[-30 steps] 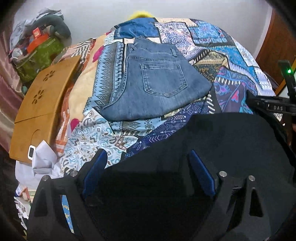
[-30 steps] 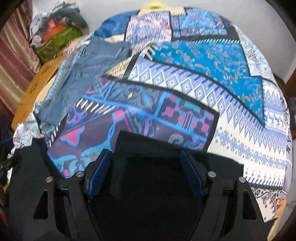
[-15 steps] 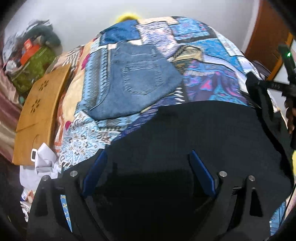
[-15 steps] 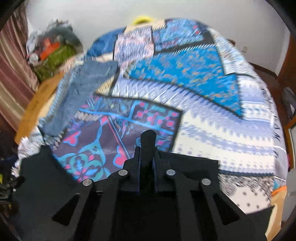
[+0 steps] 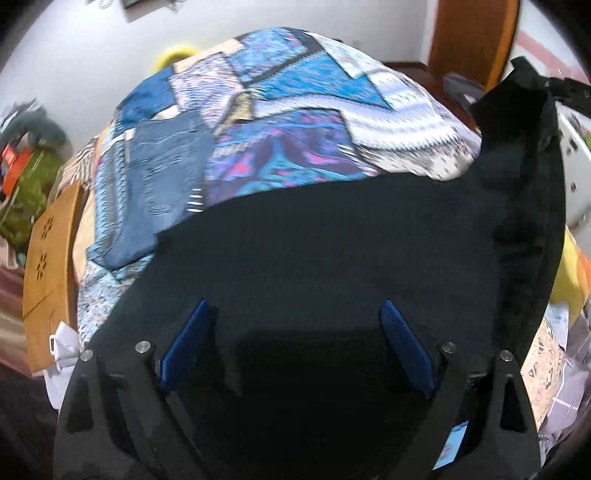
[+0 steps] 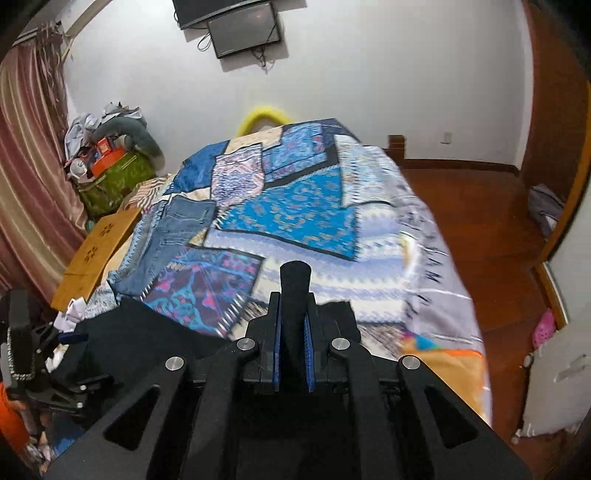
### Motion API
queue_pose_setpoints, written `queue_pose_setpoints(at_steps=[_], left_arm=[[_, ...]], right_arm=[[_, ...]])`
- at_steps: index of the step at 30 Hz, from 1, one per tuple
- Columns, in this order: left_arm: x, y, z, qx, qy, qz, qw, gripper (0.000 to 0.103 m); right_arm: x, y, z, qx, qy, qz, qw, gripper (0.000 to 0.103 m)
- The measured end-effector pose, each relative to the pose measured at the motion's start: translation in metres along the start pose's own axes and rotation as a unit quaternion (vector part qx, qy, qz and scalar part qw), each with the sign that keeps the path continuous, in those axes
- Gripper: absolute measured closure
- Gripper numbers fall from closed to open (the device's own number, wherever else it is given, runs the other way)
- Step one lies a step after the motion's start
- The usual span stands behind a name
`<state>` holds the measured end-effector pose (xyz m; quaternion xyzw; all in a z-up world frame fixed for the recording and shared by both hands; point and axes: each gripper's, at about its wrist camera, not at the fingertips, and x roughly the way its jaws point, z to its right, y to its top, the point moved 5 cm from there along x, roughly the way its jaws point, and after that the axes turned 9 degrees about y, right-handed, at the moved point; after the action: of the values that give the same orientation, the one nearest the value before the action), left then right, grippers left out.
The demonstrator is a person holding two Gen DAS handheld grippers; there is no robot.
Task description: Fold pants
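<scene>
Black pants [image 5: 332, 251] spread at patchwork bedspread [image 5: 295, 110] near edge; right gripper [image 6: 294, 325] clamped on fold, left gripper [image 5: 295, 347] wide open above cloth. No legible writing. Wall screen [image 6: 236, 26] only in right view.

The right tongs [image 6: 294, 332] are pinched tight, their blue pads [image 6: 276, 354] squeezing a fold of the black pants [image 6: 294, 280] that sticks up past the tips, and they tilt forward and down. The left tongs [image 5: 295, 343] stand spread wide, blue pads [image 5: 184, 343] well apart, pointing steeply downward with the dark cloth lying under and between them, neither pad pressing on it. Seen from the right tongs, the left tool sits low and off to the left.
</scene>
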<state>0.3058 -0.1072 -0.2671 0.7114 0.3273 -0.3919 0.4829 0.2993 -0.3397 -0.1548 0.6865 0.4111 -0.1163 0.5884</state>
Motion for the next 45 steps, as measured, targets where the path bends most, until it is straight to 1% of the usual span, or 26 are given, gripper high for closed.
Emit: queue_pose_setpoints(at_steps=[3,6,7,11,16,19,20,21,22,23,24,26,29,31,32,33,35,37,39,41,43,45], left_arm=[[0.002,-0.002,0.022,0.011,-0.007,-0.008,0.9999,0.009],[0.005,-0.006,0.04,0.014,-0.009,-0.018,0.9997,0.009],[0.005,-0.005,0.045,0.012,-0.005,-0.017,0.9998,0.008],[0.008,-0.003,0.049,-0.005,0.0,-0.023,0.9997,0.006],[0.01,-0.004,0.048,-0.023,0.003,-0.028,0.9993,0.005],[0.008,-0.005,0.049,-0.027,0.007,-0.023,0.9993,0.005],[0.008,-0.006,0.049,-0.028,0.008,-0.021,0.9994,0.005],[0.007,-0.006,0.049,-0.028,0.009,-0.018,0.9994,0.005],[0.006,-0.006,0.049,-0.029,0.009,-0.013,0.9994,0.005],[0.005,-0.007,0.049,-0.03,0.01,-0.01,0.9994,0.005],[0.003,-0.007,0.047,-0.032,0.01,-0.005,0.9994,0.005],[-0.003,-0.007,0.042,-0.039,0.012,0.01,0.9991,0.005],[-0.018,-0.008,0.023,-0.061,0.015,0.039,0.9973,0.005],[-0.028,-0.009,0.004,-0.079,0.018,0.056,0.9951,0.005],[-0.033,-0.009,-0.009,-0.09,0.024,0.064,0.9936,0.005],[-0.038,-0.01,-0.022,-0.1,0.032,0.07,0.992,0.005],[-0.048,-0.013,-0.056,-0.121,0.055,0.082,0.9877,0.005],[-0.055,-0.017,-0.091,-0.137,0.079,0.092,0.9832,0.005],[-0.06,-0.022,-0.123,-0.145,0.102,0.095,0.9795,0.005],[-0.061,-0.032,-0.158,-0.155,0.123,0.094,0.9758,0.005],[-0.056,-0.044,-0.191,-0.171,0.142,0.084,0.9713,0.005],[-0.046,-0.058,-0.22,-0.19,0.149,0.068,0.9679,0.005]], right_arm=[[-0.011,-0.02,0.016,0.008,-0.01,-0.005,1.0,0.094],[-0.012,-0.052,0.031,0.005,-0.031,-0.025,0.999,0.094],[-0.01,-0.061,0.037,0.005,-0.036,-0.033,0.999,0.094],[0.014,-0.105,0.058,0.019,-0.048,-0.076,0.996,0.094],[0.034,-0.147,0.07,0.05,-0.042,-0.114,0.991,0.092],[0.034,-0.16,0.071,0.055,-0.039,-0.119,0.991,0.086],[0.033,-0.16,0.07,0.053,-0.039,-0.121,0.991,0.081],[0.031,-0.16,0.069,0.052,-0.041,-0.124,0.99,0.072],[0.03,-0.159,0.068,0.052,-0.045,-0.127,0.989,0.067],[0.026,-0.155,0.066,0.047,-0.06,-0.129,0.989,0.056],[0.022,-0.154,0.065,0.038,-0.073,-0.127,0.988,0.05],[0.013,-0.145,0.057,0.011,-0.088,-0.121,0.989,0.05],[0.005,-0.128,0.041,-0.014,-0.085,-0.111,0.99,0.049],[0.002,-0.114,0.024,-0.032,-0.073,-0.098,0.992,0.048],[0.001,-0.106,0.014,-0.043,-0.065,-0.089,0.993,0.045],[0.0,-0.099,0.004,-0.053,-0.058,-0.081,0.994,0.042],[0.0,-0.081,-0.026,-0.079,-0.037,-0.055,0.995,0.038],[0.002,-0.069,-0.052,-0.099,-0.017,-0.039,0.994,0.035],[0.009,-0.057,-0.08,-0.118,0.006,-0.027,0.993,0.031],[0.02,-0.048,-0.102,-0.133,0.025,-0.021,0.991,0.031],[0.036,-0.038,-0.126,-0.149,0.041,-0.022,0.988,0.031],[0.054,-0.032,-0.146,-0.163,0.057,-0.024,0.985,0.031]])
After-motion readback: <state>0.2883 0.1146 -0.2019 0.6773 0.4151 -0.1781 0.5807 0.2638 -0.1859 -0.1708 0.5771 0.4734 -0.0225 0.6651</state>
